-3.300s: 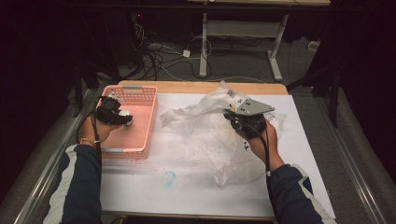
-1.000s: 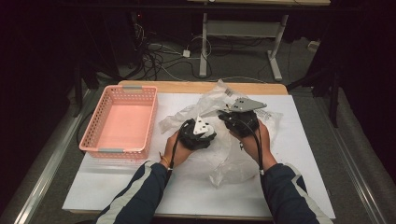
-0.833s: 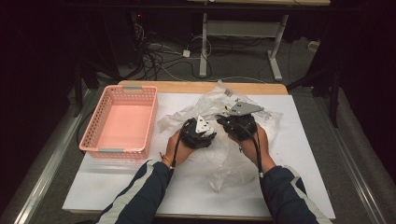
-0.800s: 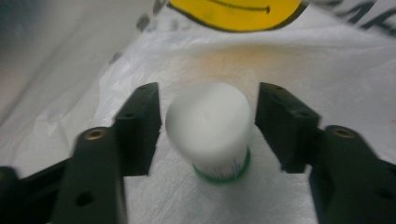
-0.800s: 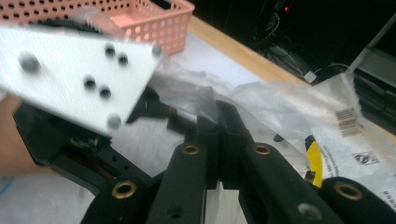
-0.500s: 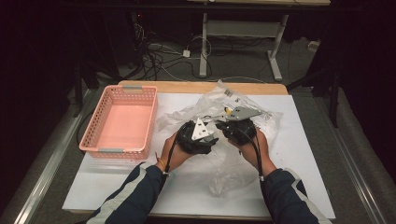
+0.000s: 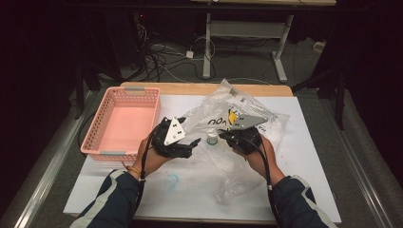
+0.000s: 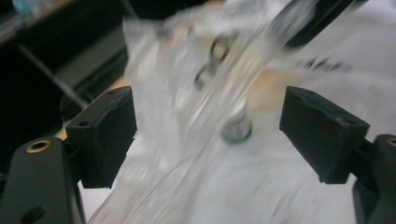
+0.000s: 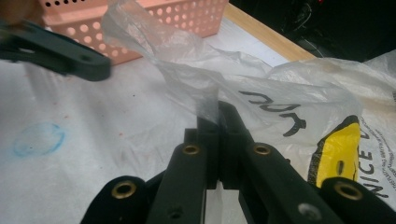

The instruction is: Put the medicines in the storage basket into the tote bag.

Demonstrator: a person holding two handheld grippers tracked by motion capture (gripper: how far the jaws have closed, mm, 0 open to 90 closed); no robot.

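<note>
Mid-table, on the white sheet: clear plastic bag (image 7: 237,118), crumpled.
Right gripper (image 9: 212,122): jaws pressed together, pinching the bag's edge to hold it up.
Left gripper (image 8: 210,135): jaws just spread wide, nothing clamped, small green-rimmed bottle (image 8: 237,129) beyond them.
Pink basket (image 7: 124,121): near the left edge, probably for unpacked stuff.

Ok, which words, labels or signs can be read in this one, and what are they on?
"NICE" in black capitals, beside a yellow smiley face, on the clear plastic bag.
Large black hand-drawn letters on the same bag: seen upside down, not readable for certain.
White label near the bag's far edge in the high view: print too small to read.
Smaller print under "NICE": cut off, unreadable.
</note>
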